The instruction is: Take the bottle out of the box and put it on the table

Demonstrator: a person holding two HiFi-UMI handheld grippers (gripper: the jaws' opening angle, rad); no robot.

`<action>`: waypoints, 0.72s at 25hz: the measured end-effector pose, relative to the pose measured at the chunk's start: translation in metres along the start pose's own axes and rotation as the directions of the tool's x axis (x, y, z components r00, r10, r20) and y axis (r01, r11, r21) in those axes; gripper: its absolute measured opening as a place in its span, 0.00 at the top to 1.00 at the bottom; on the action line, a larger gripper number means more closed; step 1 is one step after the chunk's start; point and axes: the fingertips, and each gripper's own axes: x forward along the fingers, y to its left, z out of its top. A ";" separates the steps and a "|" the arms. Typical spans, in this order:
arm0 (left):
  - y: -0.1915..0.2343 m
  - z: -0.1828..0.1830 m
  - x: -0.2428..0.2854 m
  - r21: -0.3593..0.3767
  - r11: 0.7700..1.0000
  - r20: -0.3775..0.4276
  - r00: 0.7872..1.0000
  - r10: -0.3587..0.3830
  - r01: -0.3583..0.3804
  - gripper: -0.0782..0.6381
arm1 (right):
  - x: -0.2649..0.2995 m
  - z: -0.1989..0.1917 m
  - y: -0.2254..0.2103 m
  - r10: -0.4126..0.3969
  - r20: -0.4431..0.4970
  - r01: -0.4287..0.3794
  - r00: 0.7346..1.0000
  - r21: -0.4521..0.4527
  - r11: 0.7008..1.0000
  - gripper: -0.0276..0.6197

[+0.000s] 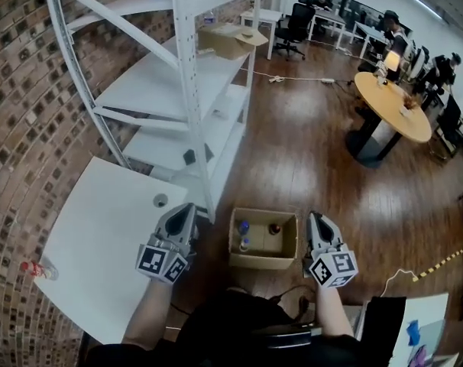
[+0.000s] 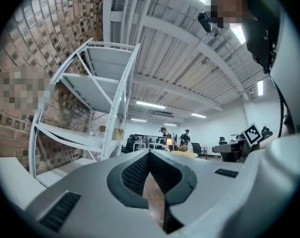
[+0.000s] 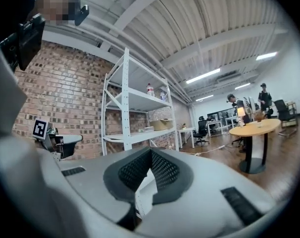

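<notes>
An open cardboard box (image 1: 263, 260) stands on the wooden floor just ahead of me. Inside it a blue-capped bottle (image 1: 244, 226) stands at the left, with a second bottle (image 1: 244, 244) close in front of it and a brown item (image 1: 275, 228) at the right. My left gripper (image 1: 187, 208) hovers left of the box, over the edge of the white table (image 1: 101, 235). Right of the box is my right gripper (image 1: 316, 217). Each gripper's jaws meet at the tips with nothing held, in the left gripper view (image 2: 150, 153) and the right gripper view (image 3: 151, 150).
A white metal shelving unit (image 1: 193, 90) rises behind the table and box, with a cardboard box (image 1: 230, 40) on one shelf. A small red-capped bottle (image 1: 37, 268) lies at the table's left edge. A round wooden table (image 1: 392, 102), chairs and people fill the far right.
</notes>
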 end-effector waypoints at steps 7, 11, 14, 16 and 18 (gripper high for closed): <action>-0.042 -0.027 0.012 -0.040 0.989 -0.033 0.989 -0.144 0.143 0.89 | -0.068 -0.025 -0.017 -0.157 -0.023 0.158 0.987 0.024 0.987 0.95; -0.052 -0.038 0.009 -0.046 0.984 -0.058 0.983 -0.174 0.172 0.89 | -0.085 -0.035 -0.015 -0.193 -0.022 0.194 0.981 0.047 0.980 0.95; -0.056 -0.042 0.006 -0.049 0.982 -0.070 0.981 -0.183 0.180 0.89 | -0.084 -0.039 -0.007 -0.182 -0.023 0.183 0.983 0.052 0.982 0.95; -0.056 -0.047 0.006 -0.049 0.983 -0.083 0.980 -0.182 0.178 0.89 | -0.083 -0.046 -0.002 -0.168 -0.035 0.169 0.985 0.047 0.984 0.95; -0.057 -0.051 0.012 -0.052 0.983 -0.089 0.979 -0.183 0.178 0.89 | -0.078 -0.051 -0.003 -0.154 -0.056 0.156 0.986 0.026 0.987 0.95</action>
